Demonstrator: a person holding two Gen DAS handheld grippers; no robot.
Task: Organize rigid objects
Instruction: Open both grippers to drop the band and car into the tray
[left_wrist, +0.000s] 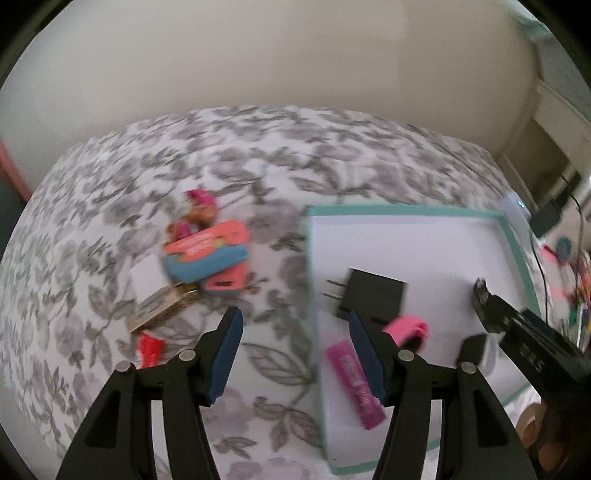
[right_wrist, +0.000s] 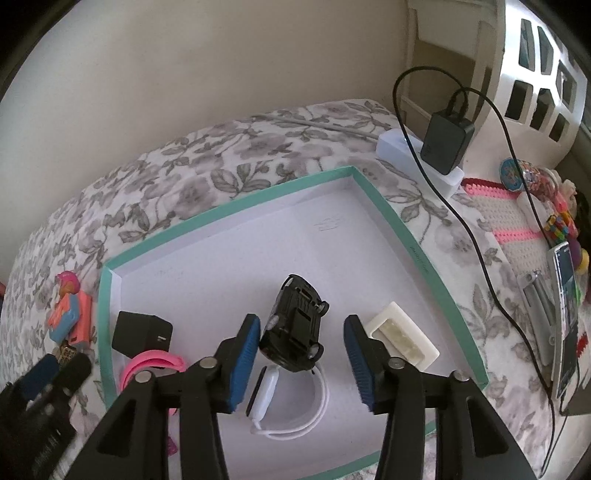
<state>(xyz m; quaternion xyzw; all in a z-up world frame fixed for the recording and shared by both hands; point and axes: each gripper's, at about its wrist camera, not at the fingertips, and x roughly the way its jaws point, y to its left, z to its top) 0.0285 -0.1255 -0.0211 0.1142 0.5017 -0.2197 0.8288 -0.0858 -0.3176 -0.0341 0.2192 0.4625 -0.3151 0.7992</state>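
Note:
A shallow white box with a teal rim (right_wrist: 399, 221) (left_wrist: 517, 254) lies on the floral bedspread. In it are a black plug adapter (right_wrist: 142, 334) (left_wrist: 373, 299), a pink band (right_wrist: 147, 365) (left_wrist: 406, 330), a pink tube (left_wrist: 356, 384), a white smartwatch (right_wrist: 291, 398), a cream plastic piece (right_wrist: 400, 339) and a black toy car (right_wrist: 295, 325) lying upside down. My right gripper (right_wrist: 301, 363) is open over the box; the car lies between its fingertips against the left pad, not clamped. My left gripper (left_wrist: 295, 354) is open and empty above the bedspread, at the box's left edge.
Left of the box lies a pile (left_wrist: 205, 251): a pink doll figure, coral and blue cards, a pink item, a small brown box, a red piece. Right of it are a white power strip with black charger (right_wrist: 445, 140), cables, a crocheted mat (right_wrist: 506, 229), a phone (right_wrist: 567, 314) and toys.

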